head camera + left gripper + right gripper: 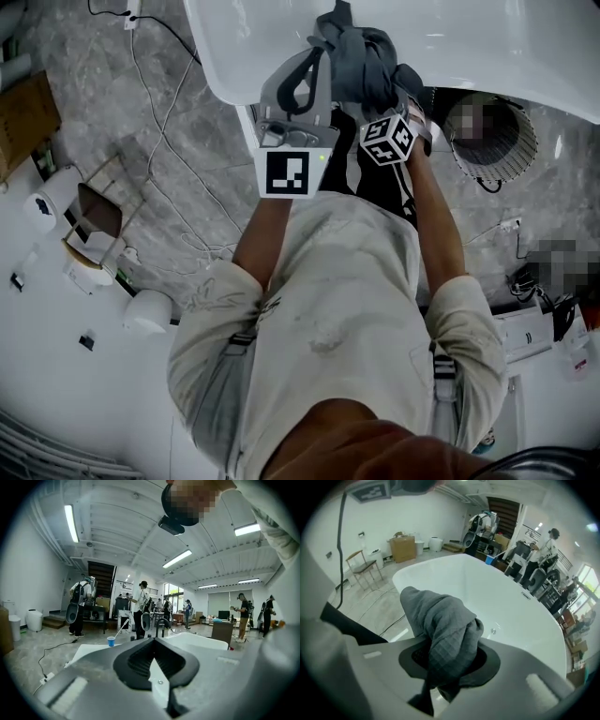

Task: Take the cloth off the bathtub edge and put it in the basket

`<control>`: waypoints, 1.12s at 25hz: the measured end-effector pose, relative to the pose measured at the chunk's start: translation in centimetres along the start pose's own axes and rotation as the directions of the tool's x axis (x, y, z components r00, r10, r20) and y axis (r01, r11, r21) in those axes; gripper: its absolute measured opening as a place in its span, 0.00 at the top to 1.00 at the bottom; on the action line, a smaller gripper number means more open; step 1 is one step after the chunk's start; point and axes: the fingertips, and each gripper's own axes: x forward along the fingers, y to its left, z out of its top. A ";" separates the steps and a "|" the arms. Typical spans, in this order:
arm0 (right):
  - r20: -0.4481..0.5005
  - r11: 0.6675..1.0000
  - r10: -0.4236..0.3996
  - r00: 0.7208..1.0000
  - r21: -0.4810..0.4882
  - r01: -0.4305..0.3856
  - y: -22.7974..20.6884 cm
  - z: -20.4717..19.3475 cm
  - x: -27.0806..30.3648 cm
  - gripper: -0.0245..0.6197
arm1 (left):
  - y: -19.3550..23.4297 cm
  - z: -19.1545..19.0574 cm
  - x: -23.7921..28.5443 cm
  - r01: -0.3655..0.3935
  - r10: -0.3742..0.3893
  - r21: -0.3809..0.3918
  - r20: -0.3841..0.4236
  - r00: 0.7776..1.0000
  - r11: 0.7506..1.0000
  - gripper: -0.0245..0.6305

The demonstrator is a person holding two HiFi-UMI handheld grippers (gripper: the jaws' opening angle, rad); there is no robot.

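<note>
The grey cloth is bunched up over the edge of the white bathtub. My right gripper is shut on the cloth, which fills the space between its black pads and stands up above them in a lump, over the bathtub. Just left of the cloth my left gripper is shut with nothing in it; in the left gripper view its pad tips meet. A round wire basket stands on the floor right of the tub.
Cables trail over the marble floor at left. A chair, a cardboard box and a white canister stand further left. A blue cup stands beyond the tub, with several people behind it.
</note>
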 end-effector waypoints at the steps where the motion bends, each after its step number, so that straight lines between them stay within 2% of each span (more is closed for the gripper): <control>1: 0.023 0.999 -0.012 1.000 0.031 0.011 -0.4 0.5 -0.9 0.78 | -0.1 0.5 0.1 0.004 -0.004 0.006 0.012 1.000 1.000 0.96; 4: 0.100 0.992 -0.065 0.993 0.115 0.053 -1.9 2.2 -4.2 0.78 | -0.7 2.2 0.5 0.026 -0.028 0.032 0.049 0.998 0.999 0.96; 7: 0.190 0.977 -0.137 0.972 0.187 0.102 -3.9 4.3 -8.4 0.78 | -1.7 4.1 0.7 0.044 -0.047 0.047 0.084 0.995 0.998 0.96; 10: 0.284 0.955 -0.215 0.934 0.262 0.140 -6.6 6.7 -13.0 0.78 | -2.6 6.3 0.9 0.050 -0.056 0.055 0.120 0.991 0.997 0.96; 12: 0.349 0.936 -0.271 0.897 0.311 0.162 -8.5 8.4 -16.1 0.78 | -3.1 7.7 0.9 0.053 -0.061 0.064 0.142 0.988 0.997 0.96; 15: 0.442 0.907 -0.353 0.825 0.377 0.186 -11.2 10.7 -21.2 0.78 | -3.9 10.0 0.5 0.049 -0.063 0.077 0.190 0.980 0.996 0.96; 18: 0.525 0.884 -0.421 0.740 0.422 0.203 -13.6 12.7 -26.3 0.78 | -4.5 12.6 -0.3 0.039 -0.058 0.082 0.240 0.969 0.996 0.96; 22: 0.609 0.852 -0.504 0.612 0.470 0.233 -16.6 14.9 -33.1 0.78 | -5.7 16.3 -1.4 0.036 -0.070 0.114 0.308 0.949 0.993 0.96; 26: 0.665 0.813 -0.580 0.471 0.514 0.274 -18.9 16.4 -39.6 0.78 | -7.0 19.3 -2.1 0.030 -0.075 0.130 0.360 0.930 0.991 0.96; 28: 0.672 0.790 -0.612 0.416 0.540 0.290 -19.7 16.4 -41.9 0.78 | -7.6 20.0 -2.2 0.025 -0.074 0.138 0.367 0.927 0.990 0.96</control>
